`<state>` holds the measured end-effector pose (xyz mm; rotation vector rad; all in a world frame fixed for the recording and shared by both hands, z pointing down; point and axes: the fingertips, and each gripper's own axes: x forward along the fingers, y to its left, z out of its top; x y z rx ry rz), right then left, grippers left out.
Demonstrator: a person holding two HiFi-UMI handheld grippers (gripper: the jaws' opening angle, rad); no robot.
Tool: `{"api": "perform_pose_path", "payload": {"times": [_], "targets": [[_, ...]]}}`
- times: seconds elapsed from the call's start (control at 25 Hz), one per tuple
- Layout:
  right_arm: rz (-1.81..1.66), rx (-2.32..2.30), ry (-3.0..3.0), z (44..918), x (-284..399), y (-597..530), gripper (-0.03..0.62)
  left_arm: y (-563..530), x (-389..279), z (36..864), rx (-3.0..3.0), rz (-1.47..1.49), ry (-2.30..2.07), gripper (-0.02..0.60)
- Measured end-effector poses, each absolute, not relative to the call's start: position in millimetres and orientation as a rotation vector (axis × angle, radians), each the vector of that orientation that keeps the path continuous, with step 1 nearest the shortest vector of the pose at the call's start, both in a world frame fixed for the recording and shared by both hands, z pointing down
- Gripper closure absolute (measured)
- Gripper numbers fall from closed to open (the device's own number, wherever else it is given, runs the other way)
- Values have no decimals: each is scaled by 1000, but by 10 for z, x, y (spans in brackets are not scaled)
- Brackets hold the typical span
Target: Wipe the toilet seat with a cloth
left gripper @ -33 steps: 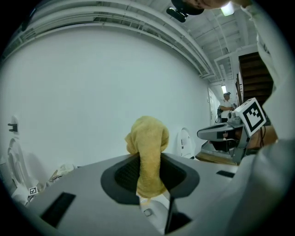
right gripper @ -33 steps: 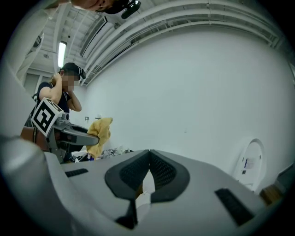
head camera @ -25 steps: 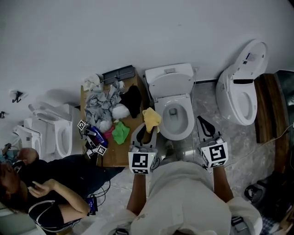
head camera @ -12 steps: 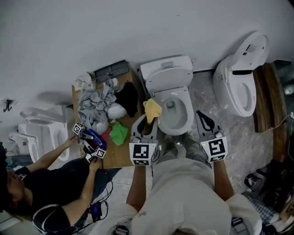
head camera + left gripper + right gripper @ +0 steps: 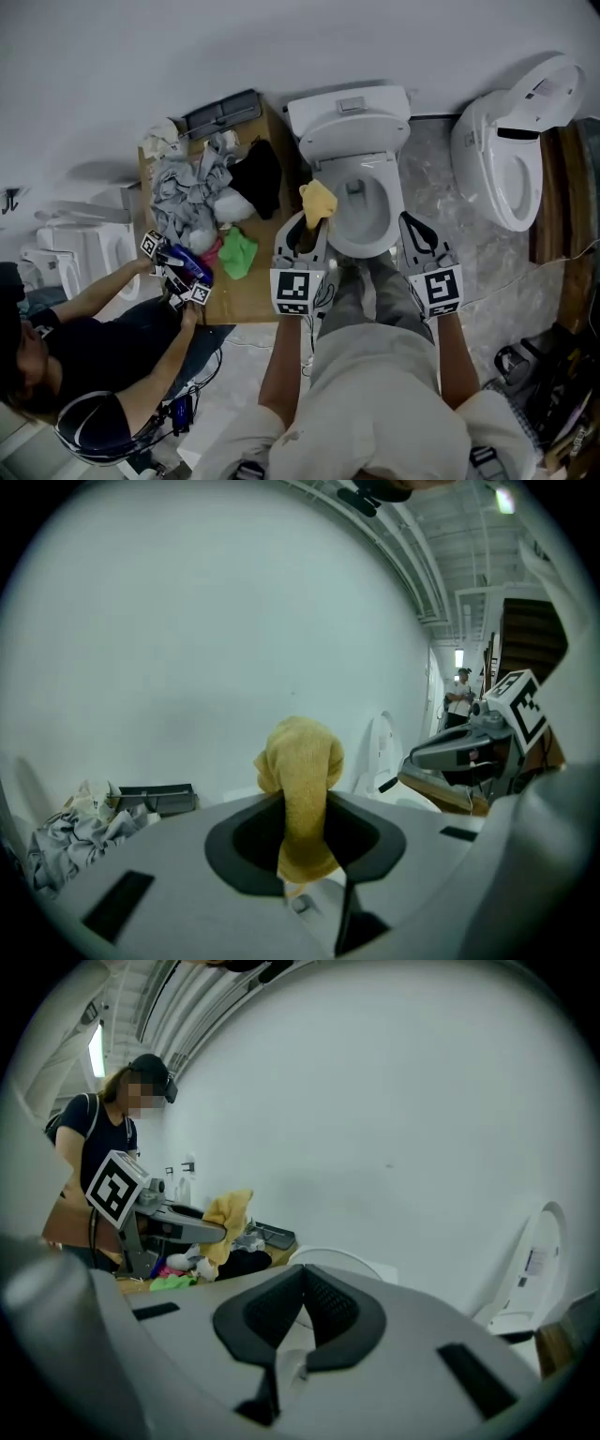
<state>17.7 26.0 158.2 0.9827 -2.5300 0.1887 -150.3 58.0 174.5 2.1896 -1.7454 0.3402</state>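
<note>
- At the toilet against the white wall, the left gripper is clamped on a yellow cloth. Its jaws stand only a cloth-thickness apart.
- In the left gripper view, the cloth bunches above the left gripper and a short tail hangs below the jaws.
- The cloth sits over the left edge of the toilet seat. Whether it touches the seat cannot be made out.
- The right gripper is beside the right edge of the seat. In its own view, the right gripper has its jaws pressed together with nothing between them.
- Left of the toilet, a wooden board carries a pile of grey rags, a black cloth, a green cloth and a grey tray.
- A second toilet stands well apart on the right.
- A seated person has both hands on a spare gripper pair at the board's edge.
- Change from one second ago: those hands were then off the spare pair. The cloth keeps its place by the left rim, and the right gripper is now closer to the bowl.
</note>
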Motion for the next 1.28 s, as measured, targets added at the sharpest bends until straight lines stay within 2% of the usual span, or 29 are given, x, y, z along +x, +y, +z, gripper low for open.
{"api": "perform_pose_path", "payload": {"times": [0.76, 1.28], "targets": [[314, 571, -2486, 3185, -267, 64, 586, 373, -1670, 3342, 1905, 488, -1782, 463], [359, 483, -2457, 3986, -452, -27, 586, 329, -1788, 4232, 1817, 540, -1748, 463]]}}
